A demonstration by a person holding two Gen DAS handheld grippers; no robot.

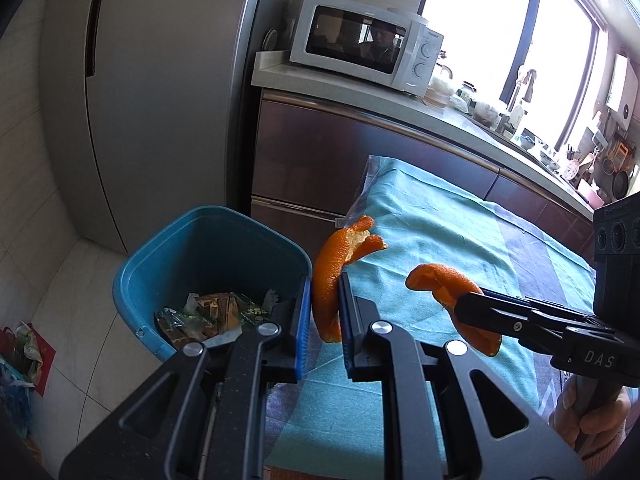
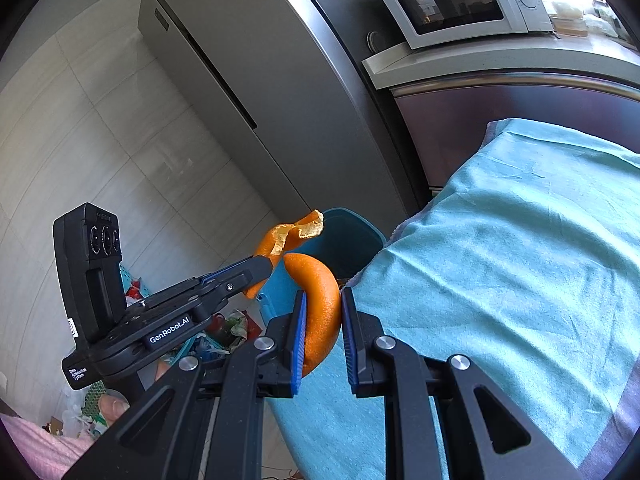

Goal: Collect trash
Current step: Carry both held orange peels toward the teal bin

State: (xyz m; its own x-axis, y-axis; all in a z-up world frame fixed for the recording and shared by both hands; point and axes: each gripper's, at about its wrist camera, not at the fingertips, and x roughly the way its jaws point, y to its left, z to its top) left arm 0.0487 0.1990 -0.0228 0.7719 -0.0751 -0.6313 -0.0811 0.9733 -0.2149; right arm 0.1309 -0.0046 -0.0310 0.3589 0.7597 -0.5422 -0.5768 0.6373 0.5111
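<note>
My left gripper (image 1: 325, 280) is shut on a long curled orange peel (image 1: 330, 268), held upright at the table's left end, beside the rim of a blue trash bin (image 1: 208, 248). The bin holds crumpled wrappers (image 1: 208, 314). My right gripper (image 2: 323, 294) is shut on a second, rounder orange peel (image 2: 320, 300) over the teal cloth's corner. In the left wrist view that gripper (image 1: 466, 300) comes in from the right with its peel (image 1: 444, 280). In the right wrist view the left gripper (image 2: 270, 266) holds its peel (image 2: 292, 236) in front of the bin (image 2: 348, 244).
A teal cloth (image 1: 432, 232) covers the table. Behind stand a grey fridge (image 1: 160, 80), a cabinet (image 1: 312, 160) and a counter with a white microwave (image 1: 360, 40). Bags and litter (image 1: 20, 356) lie on the tiled floor at left. A hand (image 1: 592, 412) grips the right handle.
</note>
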